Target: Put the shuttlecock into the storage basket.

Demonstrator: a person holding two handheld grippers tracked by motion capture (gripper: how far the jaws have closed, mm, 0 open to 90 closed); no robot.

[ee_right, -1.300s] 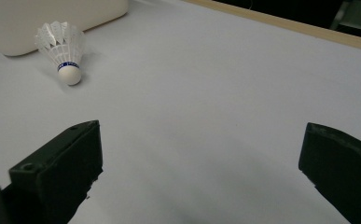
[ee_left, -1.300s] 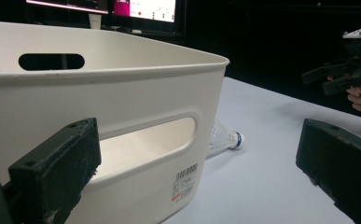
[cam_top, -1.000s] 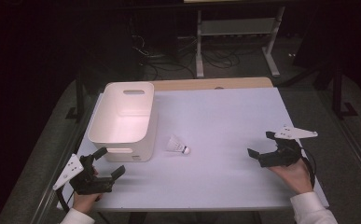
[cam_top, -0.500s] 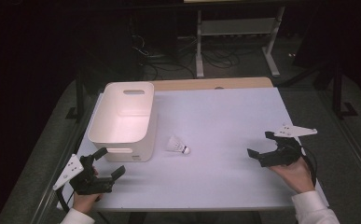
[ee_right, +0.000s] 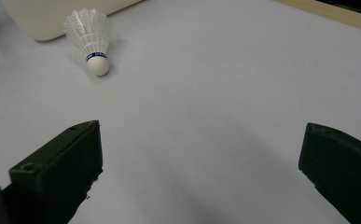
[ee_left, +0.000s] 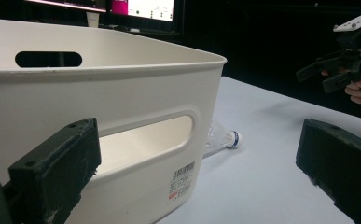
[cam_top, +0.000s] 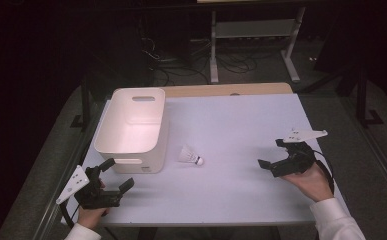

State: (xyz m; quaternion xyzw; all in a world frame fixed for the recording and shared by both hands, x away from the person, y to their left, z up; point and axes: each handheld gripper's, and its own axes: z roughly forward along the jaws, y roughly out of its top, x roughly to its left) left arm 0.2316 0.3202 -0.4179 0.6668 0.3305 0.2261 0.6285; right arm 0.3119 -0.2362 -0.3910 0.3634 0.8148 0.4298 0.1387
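White feathers mark the shuttlecock [cam_top: 190, 155], lying on its side on the tabletop [cam_top: 241, 130] just beside the white bin [cam_top: 133, 125]. Both the right gripper [cam_top: 273, 156] and left gripper [cam_top: 115, 176] gape empty. Best come in low and pinch the cork end. Nothing has shifted since a second ago.

Two black two-jaw grippers are held, the left gripper [cam_top: 115, 175] and the right gripper [cam_top: 272, 153], each topped by a pale grey three-cornered plate in which small dark holes can be made out. The jaws are seen as thick, blocky black pads with a rough, matt surface, and a small round hole is set in the top of the left-hand pad in each gripper view. A black cable is looped from the right gripper, and white sleeve cuffs are worn at both wrists.
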